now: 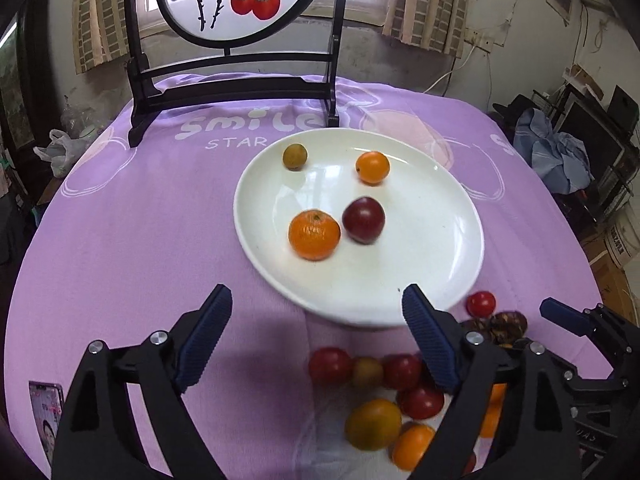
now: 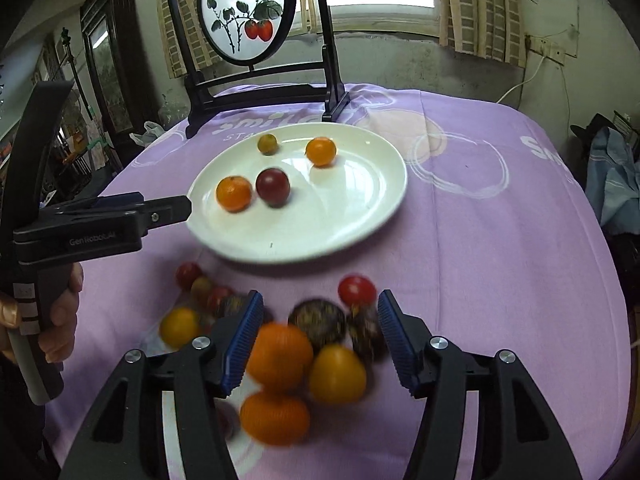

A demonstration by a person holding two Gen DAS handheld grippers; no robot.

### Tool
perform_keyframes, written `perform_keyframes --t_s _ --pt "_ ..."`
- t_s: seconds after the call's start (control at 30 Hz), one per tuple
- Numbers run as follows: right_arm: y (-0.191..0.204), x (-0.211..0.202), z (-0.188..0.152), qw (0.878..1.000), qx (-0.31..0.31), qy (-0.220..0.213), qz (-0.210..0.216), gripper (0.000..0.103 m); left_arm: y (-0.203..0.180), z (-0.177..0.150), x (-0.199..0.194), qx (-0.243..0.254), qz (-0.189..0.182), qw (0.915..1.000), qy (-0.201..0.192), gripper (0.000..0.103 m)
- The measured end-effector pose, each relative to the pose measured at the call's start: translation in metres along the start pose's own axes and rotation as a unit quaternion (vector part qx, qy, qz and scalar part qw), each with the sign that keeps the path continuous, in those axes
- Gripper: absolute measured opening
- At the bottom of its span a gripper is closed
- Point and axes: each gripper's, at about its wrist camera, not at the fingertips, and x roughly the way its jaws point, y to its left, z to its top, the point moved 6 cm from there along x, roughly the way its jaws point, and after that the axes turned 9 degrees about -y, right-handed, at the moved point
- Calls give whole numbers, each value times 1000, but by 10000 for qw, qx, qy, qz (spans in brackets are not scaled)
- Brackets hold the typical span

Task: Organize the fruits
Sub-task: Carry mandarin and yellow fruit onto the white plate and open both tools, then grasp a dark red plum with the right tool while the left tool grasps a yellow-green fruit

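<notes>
Four fruits sit on a round white ceramic plate (image 1: pixel 420 264); left hand-held gripper (image 1: pixel 316 312) and right hand-held gripper (image 2: pixel 320 322) gape wide, both empty, above loose fruit pile (image 2: pixel 296 356).

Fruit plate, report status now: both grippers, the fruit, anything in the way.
Left gripper open, empty. Right gripper open over loose fruit pile. Four fruits on white plate. Nothing blocking.
</notes>
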Motion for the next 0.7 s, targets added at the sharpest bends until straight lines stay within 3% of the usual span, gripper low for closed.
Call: perform_keyframes --t_s 0.23,0.4,0.7 --pt "18 -32 -48 9994 -24 174 284 60 -6 -55 -34 211 38 9997 66 88" --pt "40 -39 -74 9982 -64 338 484 60 0 -87 -43 94 -39 9996 257 89" --pt "75 -24 -95 9951 -418 691 569 60 16 -100 -38 -169 -74 9994 302 90"
